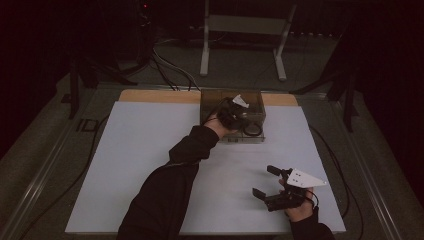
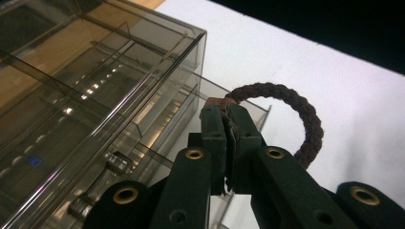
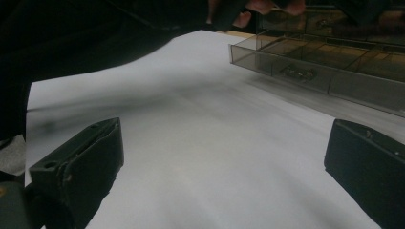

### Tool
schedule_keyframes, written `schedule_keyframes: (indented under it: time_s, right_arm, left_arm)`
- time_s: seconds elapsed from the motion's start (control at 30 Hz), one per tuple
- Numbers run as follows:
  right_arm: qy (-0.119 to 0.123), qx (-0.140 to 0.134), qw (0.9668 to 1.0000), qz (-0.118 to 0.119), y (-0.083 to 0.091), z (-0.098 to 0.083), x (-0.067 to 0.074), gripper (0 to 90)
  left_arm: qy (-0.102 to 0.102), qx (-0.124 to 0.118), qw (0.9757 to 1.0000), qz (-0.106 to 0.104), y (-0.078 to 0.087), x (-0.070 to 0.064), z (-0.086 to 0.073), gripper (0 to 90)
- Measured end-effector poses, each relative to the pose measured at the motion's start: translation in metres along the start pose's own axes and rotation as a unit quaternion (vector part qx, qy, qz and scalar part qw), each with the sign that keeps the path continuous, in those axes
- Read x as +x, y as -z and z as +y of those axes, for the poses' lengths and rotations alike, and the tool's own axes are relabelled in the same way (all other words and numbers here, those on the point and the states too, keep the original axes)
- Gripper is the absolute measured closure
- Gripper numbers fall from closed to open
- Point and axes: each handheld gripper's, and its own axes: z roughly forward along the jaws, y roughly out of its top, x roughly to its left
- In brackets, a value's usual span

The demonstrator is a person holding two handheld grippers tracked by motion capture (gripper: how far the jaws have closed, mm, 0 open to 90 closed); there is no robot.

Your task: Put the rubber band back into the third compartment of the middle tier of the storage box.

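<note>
A dark braided ring [image 2: 305, 114] with a brown joint is pinched at that joint by my left gripper [image 2: 224, 109], whose jaws are shut on it. In the high view the ring [image 1: 252, 129] hangs over the pulled-out drawer [image 1: 245, 138] of a smoky clear drawer box [image 1: 212, 100], with the left gripper [image 1: 243, 121] reaching in from the left. The box [image 2: 95, 86] looms close beside the left jaws. My right gripper [image 1: 265, 181] rests near the table's front right, open and with nothing between its jaws [image 3: 224, 131]. It faces the open drawer [image 3: 305, 71].
A white sheet [image 1: 150, 165] covers the table, and a wooden strip [image 1: 155, 96] shows along its far edge. The person's dark sleeve [image 1: 170, 185] lies across the middle. Cables [image 1: 170, 70] and a metal stand [image 1: 242, 25] are on the floor behind.
</note>
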Motion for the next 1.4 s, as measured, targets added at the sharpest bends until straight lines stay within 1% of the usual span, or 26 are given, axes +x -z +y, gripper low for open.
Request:
schedule_keyframes:
  time_s: [0.1,0.13,0.23,0.3,0.33,0.37,0.4,0.47,0.53,0.57,0.63,0.7,0.77,0.8,0.87,0.93,0.97,1.03,1.1,1.13,1.17,1.2,1.27,1.3,1.33,1.4]
  right_arm:
    - [-0.002,0.000,1.0000,0.000,0.000,0.000,0.000,0.0]
    - [-0.002,0.001,1.0000,0.000,0.000,0.000,0.000,0.0]
    - [-0.001,0.000,1.0000,0.000,0.000,0.000,0.000,0.0]
    - [-0.003,0.000,1.0000,0.000,0.000,0.000,0.000,0.0]
    - [-0.002,0.000,1.0000,0.000,0.001,0.000,0.000,0.0]
    - [-0.001,-0.001,1.0000,0.000,0.001,0.000,0.000,0.0]
    - [-0.002,0.000,1.0000,0.000,0.000,0.000,0.000,0.0]
    - [-0.004,0.000,1.0000,0.000,0.000,0.000,0.000,0.0]
    - [-0.002,-0.001,1.0000,0.000,0.001,0.000,0.000,0.0]
    - [-0.002,-0.001,1.0000,0.001,0.001,0.000,0.000,0.0]
    - [-0.004,-0.002,1.0000,0.002,0.001,0.000,0.000,0.0]
    - [-0.003,-0.002,1.0000,0.002,0.001,0.000,0.000,0.0]
    - [-0.003,-0.002,1.0000,0.002,0.001,0.000,0.000,0.0]
    - [-0.004,-0.001,1.0000,0.002,0.001,0.000,0.000,0.0]
    - [-0.003,-0.001,1.0000,0.002,0.001,0.000,0.000,0.0]
    - [-0.002,-0.001,1.0000,0.003,0.000,0.000,0.000,0.0]
    - [-0.003,-0.001,1.0000,0.003,0.000,0.000,0.000,0.0]
    - [-0.003,0.000,1.0000,0.003,0.000,0.000,0.000,0.0]
    - [-0.002,0.000,1.0000,0.003,0.000,0.000,0.000,0.0]
    - [-0.002,0.000,1.0000,0.003,0.000,0.000,0.000,0.0]
    - [-0.004,0.000,1.0000,0.004,0.000,0.000,0.000,0.0]
    - [-0.003,0.000,1.0000,0.003,0.000,0.000,0.000,0.0]
    - [-0.003,0.000,1.0000,0.004,0.000,0.000,0.000,0.0]
    - [-0.003,-0.001,1.0000,0.004,0.000,0.000,0.000,0.0]
    - [-0.003,-0.001,1.0000,0.004,0.000,0.000,0.000,0.0]
    - [-0.003,0.000,1.0000,0.005,0.000,0.000,0.000,0.0]
  left_arm:
    - [-0.003,0.006,1.0000,0.005,-0.008,0.000,-0.001,88.5]
    - [-0.001,0.005,1.0000,0.007,-0.011,0.001,-0.002,88.4]
    - [-0.002,0.006,0.9999,0.013,-0.014,0.001,-0.002,88.5]
    - [-0.001,0.008,0.9997,0.021,-0.019,0.002,-0.001,88.4]
    - [-0.004,0.009,0.9995,0.029,-0.021,0.002,0.000,88.5]
    - [-0.003,0.010,0.9996,0.026,-0.023,0.003,0.000,88.5]
    - [-0.004,0.011,0.9995,0.028,-0.024,0.002,0.000,88.5]
    - [-0.020,0.021,0.9987,0.042,-0.028,0.001,0.000,88.4]
    - [-0.022,0.026,0.9984,0.045,-0.032,0.001,-0.002,88.4]
    - [-0.025,0.028,0.9981,0.050,-0.033,0.001,-0.002,88.4]
    - [-0.024,0.033,0.9979,0.051,-0.035,0.002,-0.004,88.4]
    - [-0.028,0.038,0.9972,0.058,-0.037,0.002,-0.005,88.4]
    - [-0.023,0.041,0.9973,0.057,-0.037,0.003,-0.006,88.4]
    - [-0.025,0.044,0.9967,0.064,-0.037,0.003,-0.006,88.4]
    - [-0.016,0.047,0.9970,0.059,-0.038,0.004,-0.007,88.4]
    - [-0.022,0.050,0.9960,0.071,-0.039,0.003,-0.007,88.4]
    - [-0.018,0.049,0.9965,0.066,-0.038,0.004,-0.007,88.4]
    - [-0.016,0.051,0.9964,0.066,-0.040,0.004,-0.007,88.3]
    - [-0.012,0.051,0.9958,0.075,-0.040,0.003,-0.007,88.3]
    - [-0.010,0.052,0.9959,0.073,-0.040,0.003,-0.007,88.3]
    - [-0.016,0.054,0.9953,0.078,-0.041,0.003,-0.007,88.3]
    - [-0.014,0.052,0.9951,0.082,-0.041,0.002,-0.007,88.3]
    - [-0.010,0.053,0.9952,0.081,-0.043,0.002,-0.007,88.3]
    - [-0.015,0.056,0.9946,0.086,-0.043,0.002,-0.007,88.3]
    - [-0.014,0.053,0.9943,0.091,-0.043,0.001,-0.008,88.3]
    - [-0.010,0.054,0.9947,0.087,-0.044,0.001,-0.008,88.2]
